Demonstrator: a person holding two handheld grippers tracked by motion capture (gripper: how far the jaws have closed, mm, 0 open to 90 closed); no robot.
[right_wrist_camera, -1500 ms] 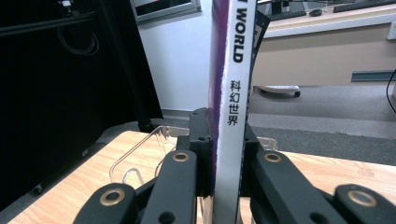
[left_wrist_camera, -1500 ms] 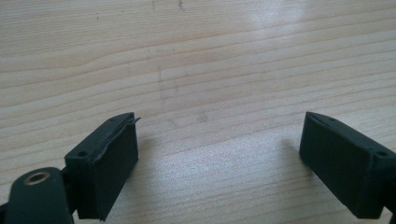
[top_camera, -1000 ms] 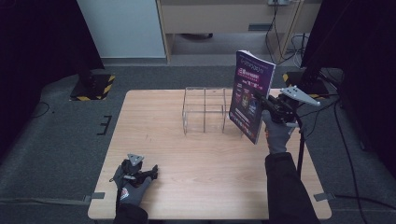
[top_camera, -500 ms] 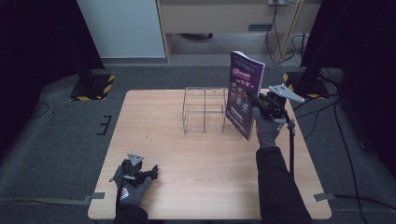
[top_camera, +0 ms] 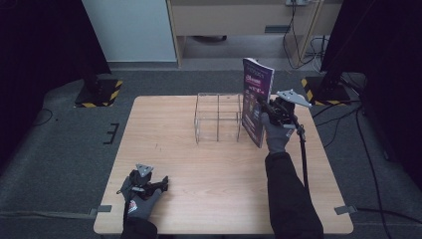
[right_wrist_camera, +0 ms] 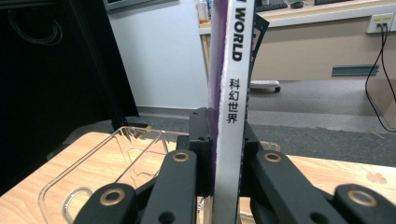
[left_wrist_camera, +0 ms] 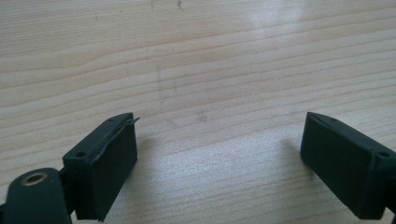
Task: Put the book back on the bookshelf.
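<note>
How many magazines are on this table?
1. The magazine stands upright, clamped by the right tool, just right of the clear rack. No others visible.

Left gripper (top_camera: 160, 183), lower left of high view: black body, grey three-cornered plate on top; grey knit glove with dark cuff on left hand (top_camera: 141, 199). In left gripper view, two matte black rectangular pads, small screw holes on edges, brass-ringed pivot hole at lower left.

Right gripper (top_camera: 264, 107), right of centre: black, grey three-cornered plate, black cable trailing down frame; grey glove on right hand (top_camera: 276, 133), dark sleeve. Right gripper view: black linkage arms, brass-ringed pivots, dark screw holes.
</note>
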